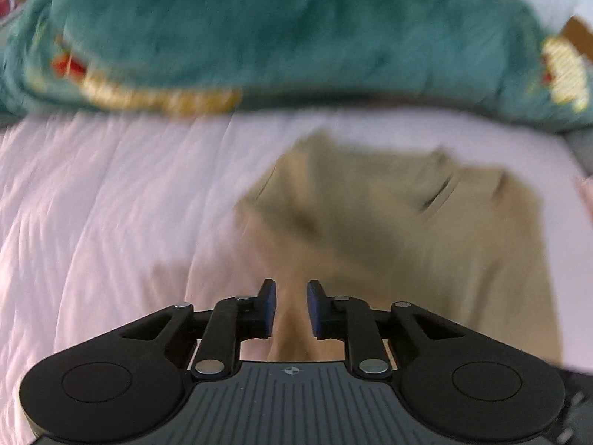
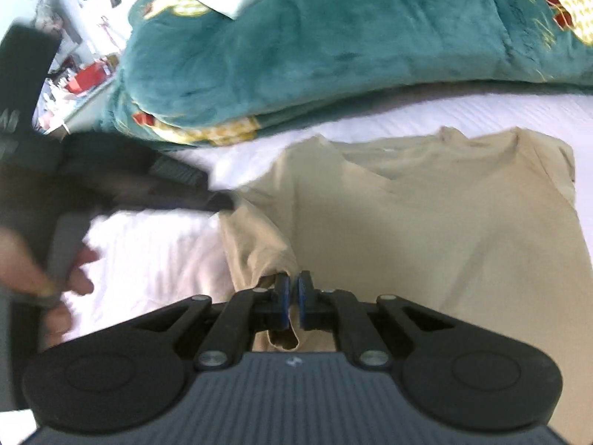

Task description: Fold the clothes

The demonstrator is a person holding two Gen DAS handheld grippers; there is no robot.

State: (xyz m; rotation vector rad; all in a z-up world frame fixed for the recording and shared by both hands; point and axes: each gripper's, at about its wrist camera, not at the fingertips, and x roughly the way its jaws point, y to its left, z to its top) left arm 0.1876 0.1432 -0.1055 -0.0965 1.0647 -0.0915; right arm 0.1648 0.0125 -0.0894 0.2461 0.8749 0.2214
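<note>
Both jaws flank beige shirt (image 2: 426,222) cloth; right pinches it.

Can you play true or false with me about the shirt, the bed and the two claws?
1. The shirt is tan. True.
2. The right claw is pinching shirt cloth. True.
3. The shirt lies on a wooden floor. False: it lies on a pale sheet.
4. The blanket behind the shirt is bright red. False: it is teal.
5. The left claw has a gap between its pads. True.
</note>
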